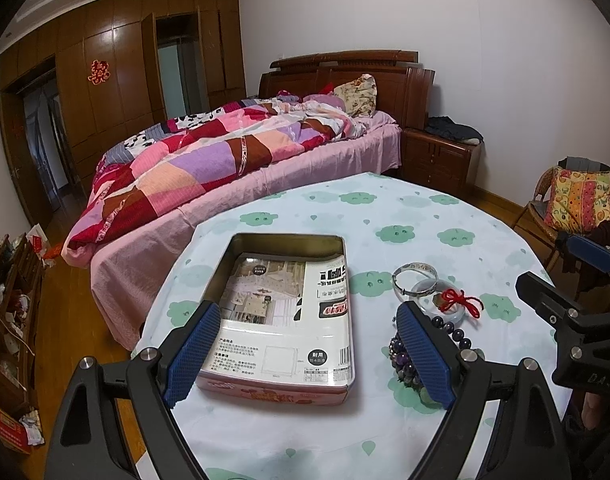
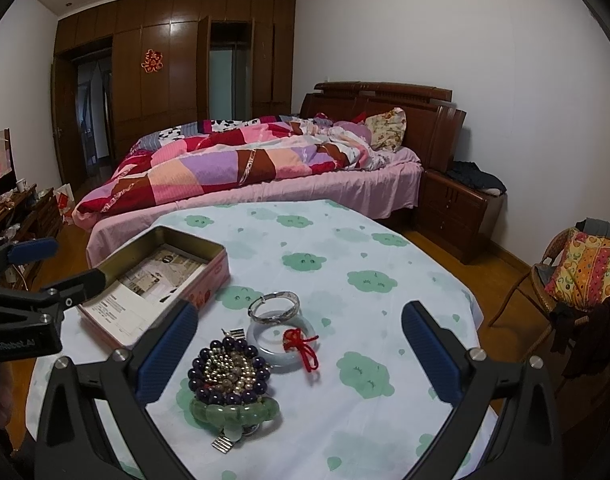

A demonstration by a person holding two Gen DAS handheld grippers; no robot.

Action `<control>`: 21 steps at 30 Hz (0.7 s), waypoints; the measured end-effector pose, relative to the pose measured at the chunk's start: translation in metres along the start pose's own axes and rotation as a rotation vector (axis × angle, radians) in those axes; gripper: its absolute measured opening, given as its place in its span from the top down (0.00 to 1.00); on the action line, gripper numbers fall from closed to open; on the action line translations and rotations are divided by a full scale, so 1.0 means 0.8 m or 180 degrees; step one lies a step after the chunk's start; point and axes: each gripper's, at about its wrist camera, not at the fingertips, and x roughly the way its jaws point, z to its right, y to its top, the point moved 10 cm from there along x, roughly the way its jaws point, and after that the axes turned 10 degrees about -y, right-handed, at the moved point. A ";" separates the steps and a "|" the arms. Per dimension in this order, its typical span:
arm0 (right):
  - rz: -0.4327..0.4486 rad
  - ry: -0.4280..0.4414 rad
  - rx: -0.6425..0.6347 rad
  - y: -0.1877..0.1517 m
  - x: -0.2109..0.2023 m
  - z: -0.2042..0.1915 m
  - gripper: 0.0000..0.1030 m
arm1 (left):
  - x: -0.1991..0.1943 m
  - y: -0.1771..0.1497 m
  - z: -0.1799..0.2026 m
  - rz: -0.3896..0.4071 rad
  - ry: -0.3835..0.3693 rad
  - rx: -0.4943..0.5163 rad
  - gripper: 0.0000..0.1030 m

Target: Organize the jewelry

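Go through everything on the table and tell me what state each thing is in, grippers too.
Tin box: lid off, only a printed sheet inside.
Silver bangle: on tablecloth, leaning on jade bangle.
Jade bangle: flat, red cord tied on.
Bead bracelets: heaped together.
Left hand-held gripper: open, empty.
Right hand-held gripper: open, empty.

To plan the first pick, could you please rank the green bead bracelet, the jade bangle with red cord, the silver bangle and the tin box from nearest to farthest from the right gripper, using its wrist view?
1. green bead bracelet, just ahead of the right gripper, left of centre
2. jade bangle with red cord, centre
3. silver bangle, behind it
4. tin box, far left
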 end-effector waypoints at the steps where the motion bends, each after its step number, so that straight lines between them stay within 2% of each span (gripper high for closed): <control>1: -0.0009 -0.0011 -0.0006 -0.004 0.002 0.001 0.00 | 0.002 -0.003 -0.001 -0.0011 -0.0016 -0.0013 0.13; 11: -0.0339 -0.0160 -0.0003 -0.065 0.038 0.050 0.02 | 0.032 -0.035 0.032 -0.0185 -0.0206 0.0097 0.13; 16: -0.0491 -0.0083 0.0024 -0.074 0.049 0.059 0.15 | 0.050 -0.045 0.053 -0.0306 -0.0306 0.0160 0.13; 21: -0.0541 0.0077 0.0062 -0.069 0.061 0.055 0.24 | 0.072 -0.031 0.069 -0.0338 -0.0308 0.0245 0.14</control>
